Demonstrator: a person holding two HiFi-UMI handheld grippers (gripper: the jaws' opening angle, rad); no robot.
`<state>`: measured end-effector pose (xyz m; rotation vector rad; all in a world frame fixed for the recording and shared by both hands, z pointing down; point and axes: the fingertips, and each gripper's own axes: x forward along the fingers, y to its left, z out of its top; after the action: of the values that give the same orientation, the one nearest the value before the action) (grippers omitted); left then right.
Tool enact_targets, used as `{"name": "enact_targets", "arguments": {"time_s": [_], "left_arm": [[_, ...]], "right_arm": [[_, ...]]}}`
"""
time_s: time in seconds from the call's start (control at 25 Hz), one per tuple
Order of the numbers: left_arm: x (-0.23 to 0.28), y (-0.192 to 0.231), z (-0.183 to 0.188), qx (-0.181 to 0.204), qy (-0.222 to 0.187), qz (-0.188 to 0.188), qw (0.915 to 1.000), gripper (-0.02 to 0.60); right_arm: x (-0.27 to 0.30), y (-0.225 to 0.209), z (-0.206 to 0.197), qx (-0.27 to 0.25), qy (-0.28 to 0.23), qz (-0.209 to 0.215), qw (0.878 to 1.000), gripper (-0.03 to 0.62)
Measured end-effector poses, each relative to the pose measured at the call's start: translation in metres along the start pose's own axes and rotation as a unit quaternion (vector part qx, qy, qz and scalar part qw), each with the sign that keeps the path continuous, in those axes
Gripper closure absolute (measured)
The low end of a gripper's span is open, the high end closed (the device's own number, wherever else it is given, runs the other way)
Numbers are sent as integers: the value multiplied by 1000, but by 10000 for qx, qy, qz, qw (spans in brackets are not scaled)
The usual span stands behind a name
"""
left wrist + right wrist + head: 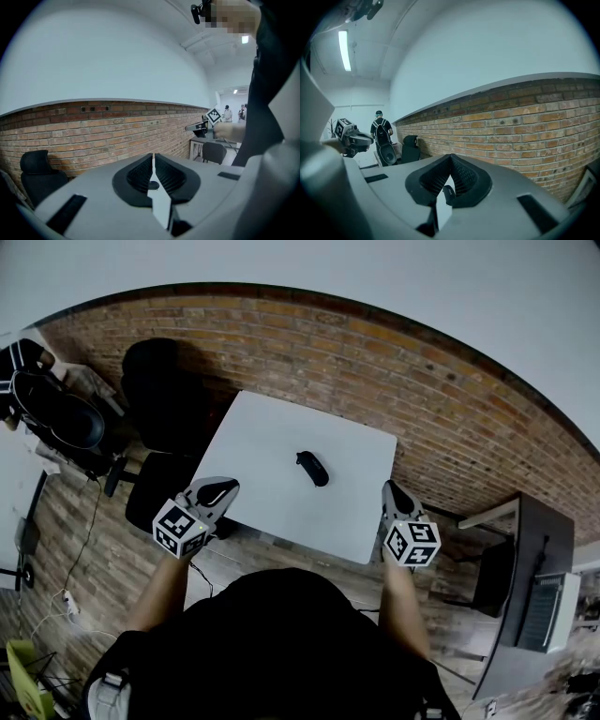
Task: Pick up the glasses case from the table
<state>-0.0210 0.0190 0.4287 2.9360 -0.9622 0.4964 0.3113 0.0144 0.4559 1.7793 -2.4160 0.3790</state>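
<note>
White table (272, 442), apparently 1 glasses case (312, 469)

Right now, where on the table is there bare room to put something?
The white square table is bare across its left half and along the near edge between left gripper and right gripper. Only the black oval glasses case, right of centre, takes space.

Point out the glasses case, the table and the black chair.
glasses case (312, 468), head view, middle of its dark shell.
table (267, 442), head view, bare white top left of the case.
black chair (155, 385), head view, its backrest.
</note>
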Motion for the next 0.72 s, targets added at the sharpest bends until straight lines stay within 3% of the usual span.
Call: {"name": "enact_targets", "arguments": {"time_s": [0.72], "left_arm": [[15, -19, -6, -40, 147, -2, 9999, 557]], "right_arm": [[0, -17, -10, -44, 118, 56, 9999, 579]]}}
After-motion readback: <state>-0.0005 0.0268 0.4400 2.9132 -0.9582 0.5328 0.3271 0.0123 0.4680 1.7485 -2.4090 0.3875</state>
